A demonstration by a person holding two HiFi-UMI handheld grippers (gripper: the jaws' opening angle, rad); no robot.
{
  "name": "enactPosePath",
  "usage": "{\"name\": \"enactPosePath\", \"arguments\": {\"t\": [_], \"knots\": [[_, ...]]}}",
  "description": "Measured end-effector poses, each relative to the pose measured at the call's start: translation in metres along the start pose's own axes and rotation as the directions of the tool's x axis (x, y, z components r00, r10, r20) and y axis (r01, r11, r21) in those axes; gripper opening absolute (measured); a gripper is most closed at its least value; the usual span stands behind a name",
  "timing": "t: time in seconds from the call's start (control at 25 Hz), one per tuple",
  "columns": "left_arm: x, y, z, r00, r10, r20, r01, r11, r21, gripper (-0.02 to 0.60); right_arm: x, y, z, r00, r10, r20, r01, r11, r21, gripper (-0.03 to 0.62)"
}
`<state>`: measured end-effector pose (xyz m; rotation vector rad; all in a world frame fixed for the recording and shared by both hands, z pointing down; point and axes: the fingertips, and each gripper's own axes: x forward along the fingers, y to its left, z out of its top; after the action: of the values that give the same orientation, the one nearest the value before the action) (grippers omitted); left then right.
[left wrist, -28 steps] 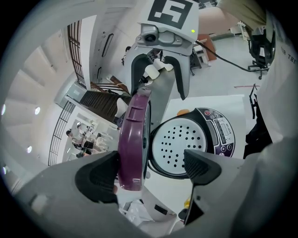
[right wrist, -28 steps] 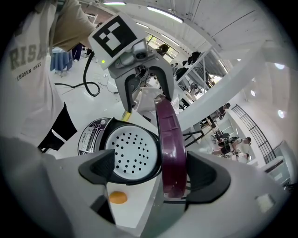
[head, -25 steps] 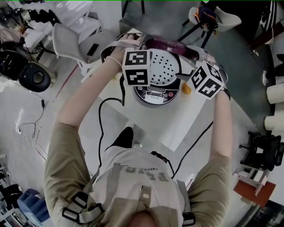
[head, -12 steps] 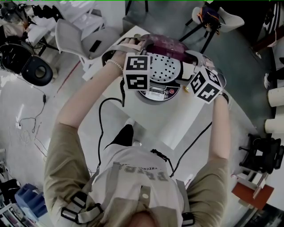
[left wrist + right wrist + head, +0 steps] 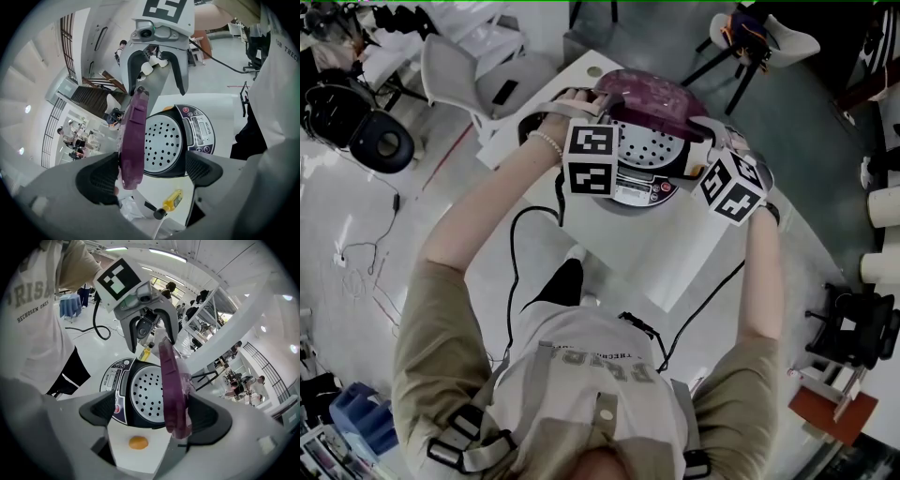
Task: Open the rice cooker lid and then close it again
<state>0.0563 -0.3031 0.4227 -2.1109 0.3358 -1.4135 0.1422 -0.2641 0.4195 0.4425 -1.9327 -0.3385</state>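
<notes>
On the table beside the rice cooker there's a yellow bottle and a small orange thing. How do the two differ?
The yellow bottle is long, with a dark cap, and lies on its side; the orange thing is small and round. The bottle lies on the left gripper's side of the rice cooker, the orange thing on the right gripper's side. Both rest on the white table, touched by neither gripper.

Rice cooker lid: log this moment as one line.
lid: raised, near upright | left gripper: open, lid edge at one jaw | right gripper: open, lid edge at one jaw | rice cooker: uncovered
</notes>
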Motion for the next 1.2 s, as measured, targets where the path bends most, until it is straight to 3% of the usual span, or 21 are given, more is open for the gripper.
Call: {"name": "enactPosePath", "arguments": {"t": [1.2], "knots": [[0.021,-0.066,-0.012,0.986,-0.167,-0.02,0.167,0.985,0.032,0.457,0.03,0.061,-0.017,0.993,0.119,-0.019,-0.118,0.993,0.021,0.476]]}}
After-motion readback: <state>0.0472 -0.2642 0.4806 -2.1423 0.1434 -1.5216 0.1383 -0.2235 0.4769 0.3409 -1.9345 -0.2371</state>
